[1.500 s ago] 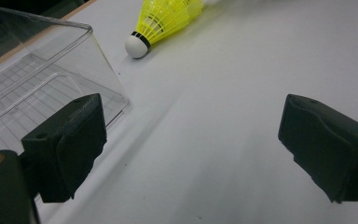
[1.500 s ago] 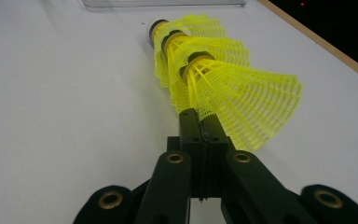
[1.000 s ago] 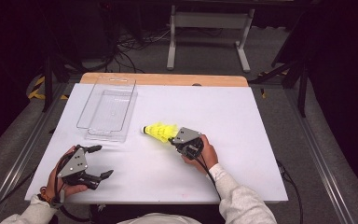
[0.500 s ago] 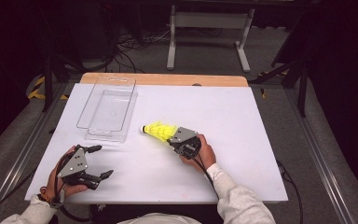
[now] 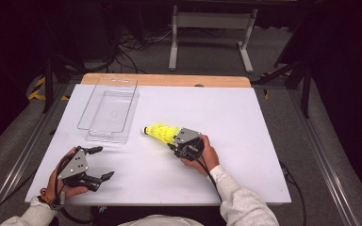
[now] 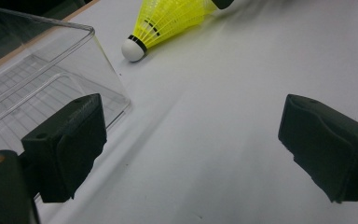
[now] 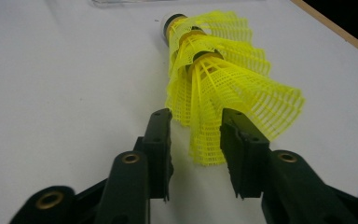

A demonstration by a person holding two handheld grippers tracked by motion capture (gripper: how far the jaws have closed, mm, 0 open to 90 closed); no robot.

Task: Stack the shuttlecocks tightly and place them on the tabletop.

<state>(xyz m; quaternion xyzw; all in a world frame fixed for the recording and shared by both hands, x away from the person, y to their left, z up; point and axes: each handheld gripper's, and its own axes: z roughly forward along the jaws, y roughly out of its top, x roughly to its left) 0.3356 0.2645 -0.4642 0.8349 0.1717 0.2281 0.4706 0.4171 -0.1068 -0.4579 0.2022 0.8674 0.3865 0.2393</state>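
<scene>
The right gripper has just been opening — the yellow shuttlecocks lie released between its jaws, at 4 o'clock from the clear tray; left gripper open.

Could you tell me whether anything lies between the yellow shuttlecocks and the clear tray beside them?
Nothing visible does. The stacked yellow shuttlecocks lie on bare white table just right of the clear tray. The right tongs straddle the skirt end, and their jaws have just been opening. The left tongs sit apart, open.

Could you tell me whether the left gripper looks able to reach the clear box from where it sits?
Probably yes: the left gripper is open, the clear box lies just ahead, and bare table lies between.
</scene>
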